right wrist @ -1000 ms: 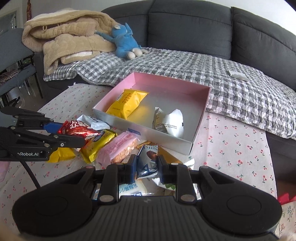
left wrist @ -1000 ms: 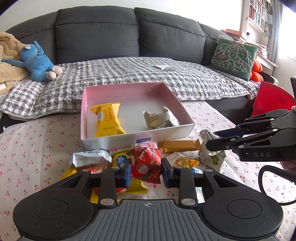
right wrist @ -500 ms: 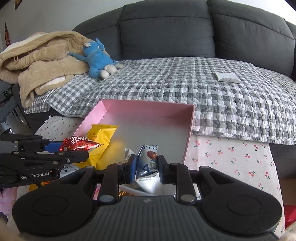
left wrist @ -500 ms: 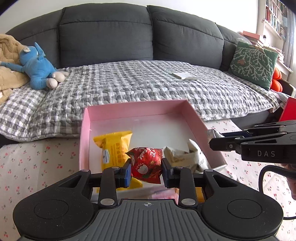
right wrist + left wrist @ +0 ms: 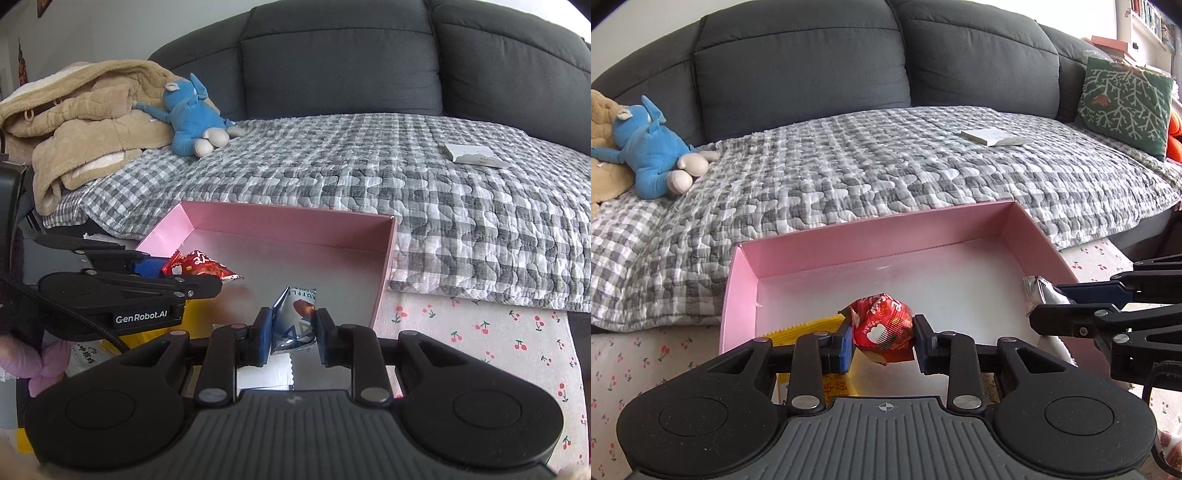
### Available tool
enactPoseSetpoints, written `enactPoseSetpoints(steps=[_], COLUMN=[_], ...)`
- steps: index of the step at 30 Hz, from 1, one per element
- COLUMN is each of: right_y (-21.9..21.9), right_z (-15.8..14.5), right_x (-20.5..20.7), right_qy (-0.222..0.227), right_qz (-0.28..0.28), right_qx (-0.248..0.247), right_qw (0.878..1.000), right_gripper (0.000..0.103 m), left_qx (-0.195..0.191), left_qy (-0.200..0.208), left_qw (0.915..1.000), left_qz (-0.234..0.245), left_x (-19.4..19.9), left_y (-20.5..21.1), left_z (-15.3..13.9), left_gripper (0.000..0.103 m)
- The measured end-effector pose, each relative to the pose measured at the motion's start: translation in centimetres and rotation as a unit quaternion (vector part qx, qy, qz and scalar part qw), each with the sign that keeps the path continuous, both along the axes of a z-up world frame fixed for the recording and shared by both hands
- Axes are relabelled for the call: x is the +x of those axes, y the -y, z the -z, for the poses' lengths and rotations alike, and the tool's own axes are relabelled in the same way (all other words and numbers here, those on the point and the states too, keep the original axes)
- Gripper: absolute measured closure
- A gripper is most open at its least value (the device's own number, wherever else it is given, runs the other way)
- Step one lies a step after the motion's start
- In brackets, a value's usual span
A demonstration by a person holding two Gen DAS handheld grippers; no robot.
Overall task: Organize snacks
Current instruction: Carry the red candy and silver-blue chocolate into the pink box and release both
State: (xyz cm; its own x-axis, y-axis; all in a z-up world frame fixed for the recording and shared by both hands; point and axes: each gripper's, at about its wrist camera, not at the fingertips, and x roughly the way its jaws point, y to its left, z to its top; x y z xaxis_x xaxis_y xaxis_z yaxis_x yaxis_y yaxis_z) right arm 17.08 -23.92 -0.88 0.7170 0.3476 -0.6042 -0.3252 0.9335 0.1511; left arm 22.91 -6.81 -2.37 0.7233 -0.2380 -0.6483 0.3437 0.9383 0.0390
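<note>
A pink box (image 5: 849,243) with a white floor stands on the cherry-print table in front of the sofa; it also shows in the right wrist view (image 5: 295,225). My left gripper (image 5: 884,338) is shut on a red snack packet (image 5: 882,326) and holds it over the box's near left part. A yellow packet (image 5: 809,328) lies in the box just under it. My right gripper (image 5: 291,330) is shut on a silver-blue snack packet (image 5: 295,317) and holds it over the box's near right part. The red packet (image 5: 197,266) and the left gripper (image 5: 184,275) show at left in the right wrist view.
The grey sofa with a checked quilt (image 5: 886,173) lies right behind the box. A blue plush toy (image 5: 653,147), a beige jacket (image 5: 74,122), a green cushion (image 5: 1123,99) and a white paper (image 5: 993,134) lie on it. The cherry-print tablecloth (image 5: 480,343) flanks the box.
Both grippers have lifted from the snack pile and moved forward over the pink box, each keeping hold of its packet. The pile on the table has dropped out of view.
</note>
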Motion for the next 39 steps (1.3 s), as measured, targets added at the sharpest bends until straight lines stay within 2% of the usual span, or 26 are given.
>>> enactPoseSetpoints(steps=[6,11,13,15,17,21,26,33,35,39], right_y=[0.1,0.3,0.5,0.7,0.8,0.9,0.9,1.5,1.4,1.1], right_z=[0.4,0.4,0.3,0.1,0.0,-0.5,-1.3,-2.5,-3.1,-4.0], right_x=[0.7,0.9,0.9,0.9,0.8,0.5,-0.4,-1.9,-2.5,-3.6], right_qy=[-0.003,-0.007,-0.007,-0.005,-0.005,-0.005,-0.003,-0.011,-0.010,-0.008], right_qz=[-0.002,0.004,0.007,0.012,0.014,0.011,0.012,0.028,0.033,0.034], right_qx=[0.002,0.005,0.007,0.009,0.014,0.013,0.014,0.009,0.005,-0.001], right_qw=[1.000,1.000,1.000,1.000,1.000,1.000,1.000,1.000,0.999,0.999], right_gripper=[0.079,0.074,0.068,0.061,0.057,0.051,0.036,0.026,0.019,0.016], left_qx=[0.000,0.004,0.006,0.008,0.009,0.007,0.006,0.007,0.005,0.002], left_qy=[-0.004,0.004,0.003,0.000,0.002,-0.001,-0.004,-0.004,-0.003,-0.001], left_qw=[1.0000,1.0000,1.0000,0.9999,0.9999,0.9999,1.0000,1.0000,1.0000,1.0000], left_qz=[-0.006,0.003,0.007,0.011,0.010,0.008,0.005,-0.003,-0.005,-0.008], left_x=[1.1,1.4,1.4,1.4,1.2,1.0,0.2,-1.4,-2.0,-3.3], left_y=[0.5,0.8,1.0,1.1,1.1,1.0,0.7,-0.2,-0.6,-1.4], left_z=[0.9,1.0,1.0,1.0,0.8,0.4,-0.2,-1.4,-1.8,-2.5], left_gripper=[0.073,0.069,0.068,0.063,0.052,0.045,0.034,0.025,0.022,0.018])
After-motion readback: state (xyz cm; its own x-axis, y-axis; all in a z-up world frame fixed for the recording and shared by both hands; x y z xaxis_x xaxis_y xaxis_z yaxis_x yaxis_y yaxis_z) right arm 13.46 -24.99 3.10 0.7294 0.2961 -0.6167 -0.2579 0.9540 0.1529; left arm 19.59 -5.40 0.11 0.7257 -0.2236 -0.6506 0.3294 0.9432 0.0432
